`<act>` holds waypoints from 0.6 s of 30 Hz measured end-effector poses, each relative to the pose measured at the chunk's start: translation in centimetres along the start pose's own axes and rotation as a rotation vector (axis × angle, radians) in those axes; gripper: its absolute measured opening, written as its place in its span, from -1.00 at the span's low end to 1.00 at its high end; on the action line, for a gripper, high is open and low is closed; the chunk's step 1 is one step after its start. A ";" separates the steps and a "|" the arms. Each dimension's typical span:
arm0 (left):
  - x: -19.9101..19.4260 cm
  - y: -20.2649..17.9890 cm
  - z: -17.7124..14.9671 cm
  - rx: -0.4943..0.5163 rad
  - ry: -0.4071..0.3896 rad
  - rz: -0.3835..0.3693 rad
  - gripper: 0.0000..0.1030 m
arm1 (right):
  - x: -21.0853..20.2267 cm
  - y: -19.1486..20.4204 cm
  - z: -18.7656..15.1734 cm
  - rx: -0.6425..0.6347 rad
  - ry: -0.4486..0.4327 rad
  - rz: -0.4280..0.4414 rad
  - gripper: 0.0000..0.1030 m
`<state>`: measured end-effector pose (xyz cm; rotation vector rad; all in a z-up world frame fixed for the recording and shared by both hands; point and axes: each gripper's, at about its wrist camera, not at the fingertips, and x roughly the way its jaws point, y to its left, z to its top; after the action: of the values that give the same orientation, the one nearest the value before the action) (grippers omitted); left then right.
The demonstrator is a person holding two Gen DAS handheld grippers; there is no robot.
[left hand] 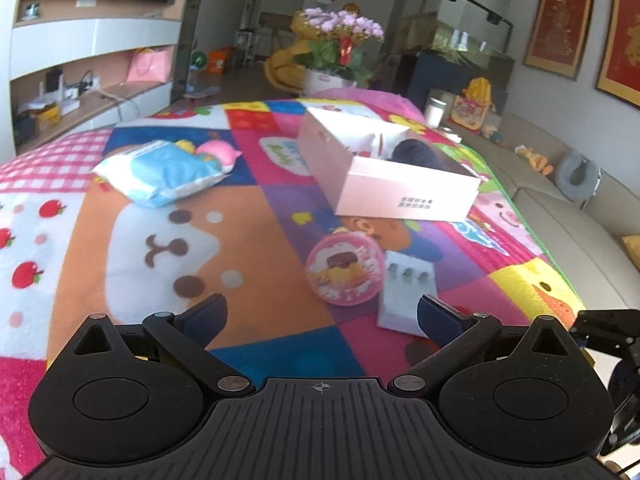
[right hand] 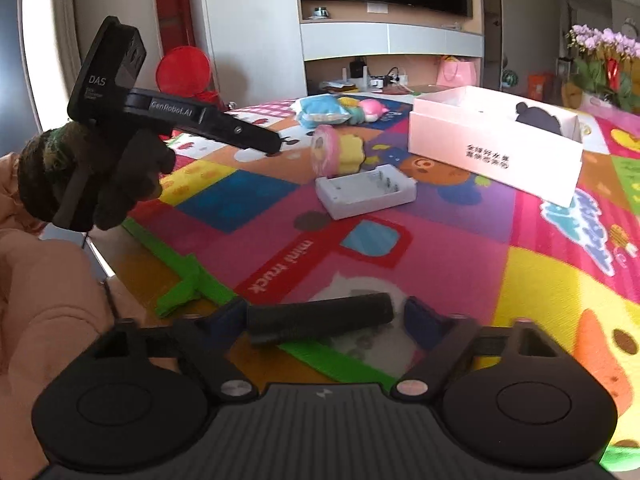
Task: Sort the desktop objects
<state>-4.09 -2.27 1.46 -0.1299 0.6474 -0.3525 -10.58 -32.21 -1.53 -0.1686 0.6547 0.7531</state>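
My left gripper (left hand: pixel 322 316) is open and empty, low over the colourful mat, just short of a round pink snack tub (left hand: pixel 345 270) and a white battery charger (left hand: pixel 406 296). A pink open box (left hand: pixel 404 196) with a dark object inside stands beyond them. A blue wipes pack (left hand: pixel 160 172) and a pink toy (left hand: pixel 218 152) lie at the far left. My right gripper (right hand: pixel 324 316) is open, with a black cylinder (right hand: pixel 320 322) lying between its fingers on the mat; contact is unclear. In the right wrist view I see the tub (right hand: pixel 338 154), charger (right hand: pixel 366 194) and box (right hand: pixel 496 148).
The left gripper body and gloved hand (right hand: pixel 120 152) hang at the left of the right wrist view. The mat's green edge (right hand: pixel 180 268) marks the table's near side. A sofa (left hand: pixel 568 216) runs along the right, and a flower pot (left hand: pixel 340 48) stands beyond the table.
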 end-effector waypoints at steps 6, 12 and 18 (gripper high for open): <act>1.0 0.6 -0.4 -0.020 0.025 0.007 1.00 | 0.3 -0.8 1.3 0.065 -0.045 -0.036 0.47; 0.7 0.9 -0.5 -0.010 0.021 0.024 1.00 | 2.3 -2.2 5.5 0.132 -0.202 -0.072 0.47; 0.6 0.9 -0.8 0.008 0.025 0.018 1.00 | 6.8 -6.8 10.2 0.369 -0.199 -0.226 0.58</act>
<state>-3.86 -1.60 0.33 -0.1119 0.6714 -0.3397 2.76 -29.39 1.82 0.1679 0.5625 0.4156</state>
